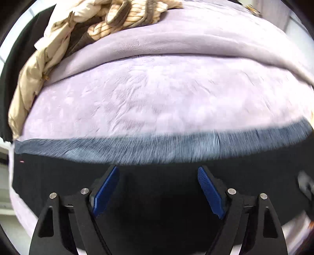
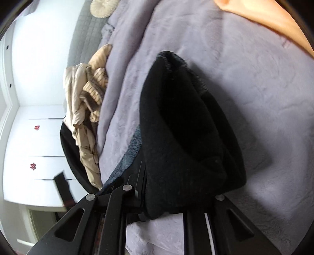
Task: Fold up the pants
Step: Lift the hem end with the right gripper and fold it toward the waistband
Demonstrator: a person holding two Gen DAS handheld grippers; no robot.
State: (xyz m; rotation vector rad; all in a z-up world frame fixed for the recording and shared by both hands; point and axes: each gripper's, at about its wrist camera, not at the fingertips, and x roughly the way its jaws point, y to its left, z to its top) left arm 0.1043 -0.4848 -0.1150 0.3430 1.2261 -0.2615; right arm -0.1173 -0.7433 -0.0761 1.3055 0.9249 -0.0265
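The black pants (image 1: 157, 196) lie on a lilac fleece blanket (image 1: 157, 94), with their grey-blue fleece lining (image 1: 149, 151) showing along the far edge. My left gripper (image 1: 158, 172) is open just above the black cloth, with blue pads (image 1: 106, 192) spread wide and nothing between them. In the right wrist view a thick bundle of the black pants (image 2: 186, 137) hangs draped over my right gripper (image 2: 166, 206) and hides its fingertips. The jaws sit close together around the cloth.
A heap of beige and striped clothes (image 1: 64, 45) lies at the blanket's far left, also seen in the right wrist view (image 2: 86, 109). White drawers (image 2: 35, 147) stand beside the bed. A round cushion (image 2: 104, 7) lies at the far end.
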